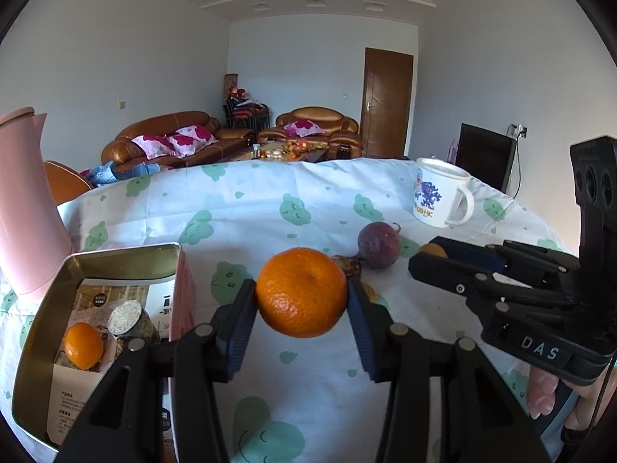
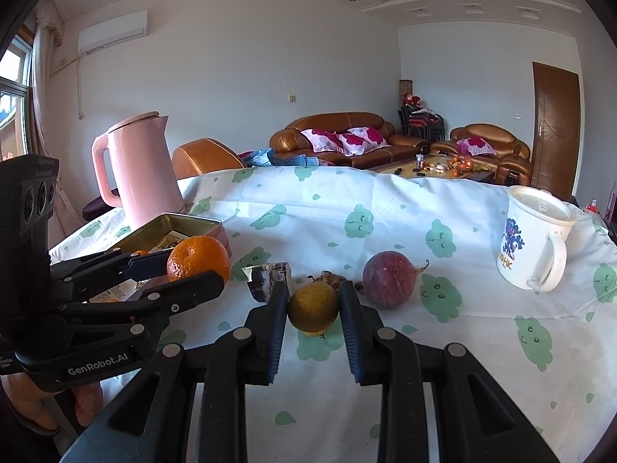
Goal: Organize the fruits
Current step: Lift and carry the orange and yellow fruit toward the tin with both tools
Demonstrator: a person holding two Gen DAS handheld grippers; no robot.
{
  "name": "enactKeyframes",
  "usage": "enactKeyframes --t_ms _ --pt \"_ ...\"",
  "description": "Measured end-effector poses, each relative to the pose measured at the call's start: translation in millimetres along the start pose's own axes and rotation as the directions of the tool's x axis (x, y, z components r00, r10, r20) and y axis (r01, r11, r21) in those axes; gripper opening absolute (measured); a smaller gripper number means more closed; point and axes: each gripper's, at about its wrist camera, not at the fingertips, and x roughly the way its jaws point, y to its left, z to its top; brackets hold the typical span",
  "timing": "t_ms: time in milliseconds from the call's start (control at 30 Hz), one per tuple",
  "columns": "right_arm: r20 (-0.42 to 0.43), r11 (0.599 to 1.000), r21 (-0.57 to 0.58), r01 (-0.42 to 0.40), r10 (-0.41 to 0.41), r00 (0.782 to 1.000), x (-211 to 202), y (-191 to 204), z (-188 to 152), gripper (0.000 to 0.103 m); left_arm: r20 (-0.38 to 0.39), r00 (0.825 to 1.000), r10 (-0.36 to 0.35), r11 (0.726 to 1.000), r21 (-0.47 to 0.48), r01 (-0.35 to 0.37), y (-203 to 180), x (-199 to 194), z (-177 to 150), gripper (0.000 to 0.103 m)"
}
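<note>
Round bright-orange mandarin [image 1: 301, 292] w/ dimpled skin, off the counter, pinched at both sides. Smaller yellow-orange citrus [image 2: 313, 307], pinched too, just above cloth. Dark purple round passion fruit [image 2: 389, 278] w/ stem lies beside it. 2nd small mandarin [image 1: 83, 345] sits inside gold rectangular metal tin [image 1: 42, 301].

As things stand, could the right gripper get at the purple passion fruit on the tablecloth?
Probably not yet. The right gripper is shut on a small yellow-orange fruit, so its jaws are occupied. The passion fruit itself lies unobstructed just to the right, so the path looks free once that fruit is released.
</note>
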Motion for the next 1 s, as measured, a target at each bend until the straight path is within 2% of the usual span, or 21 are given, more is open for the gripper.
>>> enactKeyframes --t_ms 1000 --pt "0.098 1.000 -0.023 0.013 -0.011 0.995 -20.0 4.8 -3.5 0.029 0.062 0.998 0.026 0.999 0.026 -0.028 -4.6 -10.3 -0.1 0.048"
